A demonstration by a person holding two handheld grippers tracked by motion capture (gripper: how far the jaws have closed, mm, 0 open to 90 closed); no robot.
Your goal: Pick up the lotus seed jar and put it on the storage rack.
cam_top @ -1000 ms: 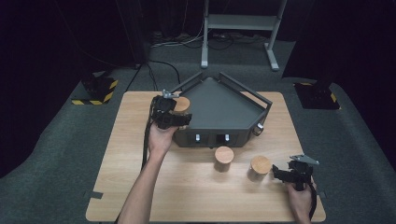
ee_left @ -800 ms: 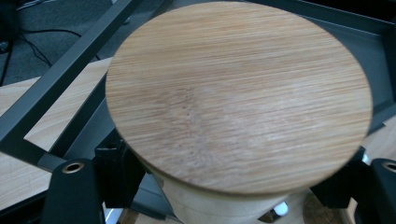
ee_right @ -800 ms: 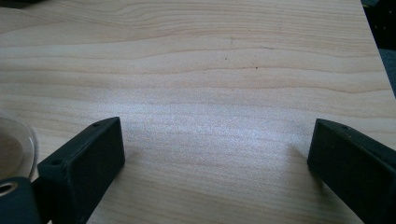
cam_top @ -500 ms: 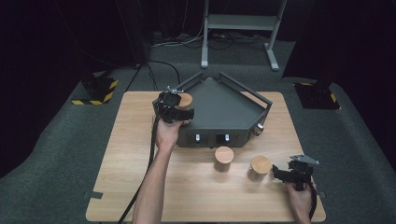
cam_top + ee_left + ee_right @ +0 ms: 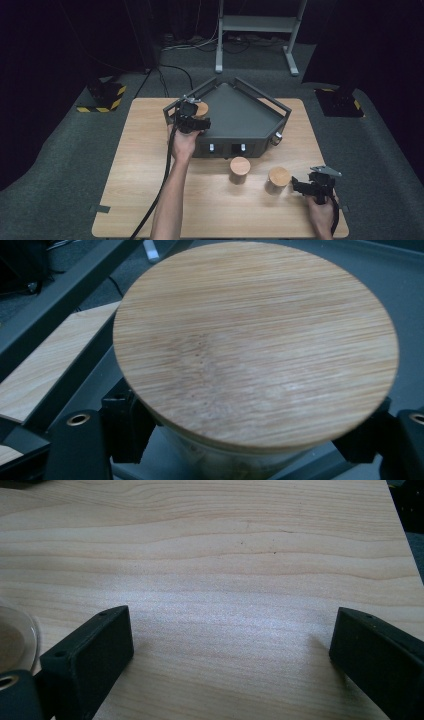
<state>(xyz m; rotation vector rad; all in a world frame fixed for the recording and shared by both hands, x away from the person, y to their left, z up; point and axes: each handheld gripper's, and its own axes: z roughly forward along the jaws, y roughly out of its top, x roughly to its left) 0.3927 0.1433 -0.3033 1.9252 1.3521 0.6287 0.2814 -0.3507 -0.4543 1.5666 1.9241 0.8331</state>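
Here my left gripper (image 5: 196, 116) fingers clamp the glass jar (image 5: 255, 365) below its loose-looking bamboo lid, slippery, fragile; right gripper (image 5: 305, 186) gapes empty.

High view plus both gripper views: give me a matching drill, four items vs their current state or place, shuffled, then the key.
Items:
1. left claw
2. right claw
3. held jar
4. two free jars

States:
A. over the dark tray's left corner
B. standing on the table in front of the tray
C. open, nothing between its jaws
D. shut on a wooden-lidded jar

Pairs: 1-D, 2-C, 3-A, 4-B
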